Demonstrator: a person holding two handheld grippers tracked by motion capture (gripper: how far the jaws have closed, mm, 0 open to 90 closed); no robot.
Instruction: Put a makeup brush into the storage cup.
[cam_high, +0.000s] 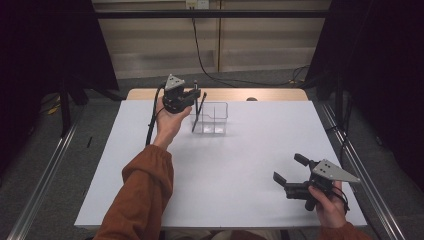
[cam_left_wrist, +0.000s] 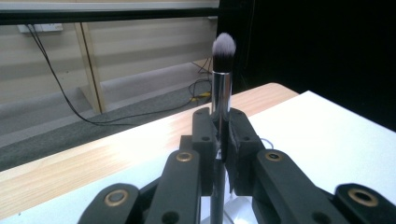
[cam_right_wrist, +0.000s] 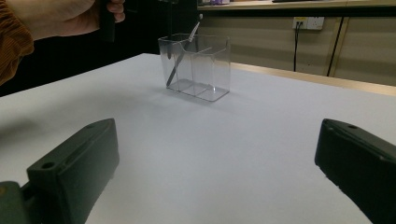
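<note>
While the left tool pinches a makeup brush, the right tool stands spread.

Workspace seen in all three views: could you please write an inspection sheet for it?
Surface: white table top, wooden edge at the far side.
Job's things: makeup brush upright, bristles up; clear divided organizer on the table, a slim tool leaning inside it.
Clutter: nothing seen.
Grippers: left tongs shut on the makeup brush, raised beside the organizer; right tongs open, nothing between them, near the table's right front.
Cables: black cable trailing from the left tongs; wall cable running down to the floor.
Surroundings: dark curtains both sides, metal rails, grey floor.
</note>
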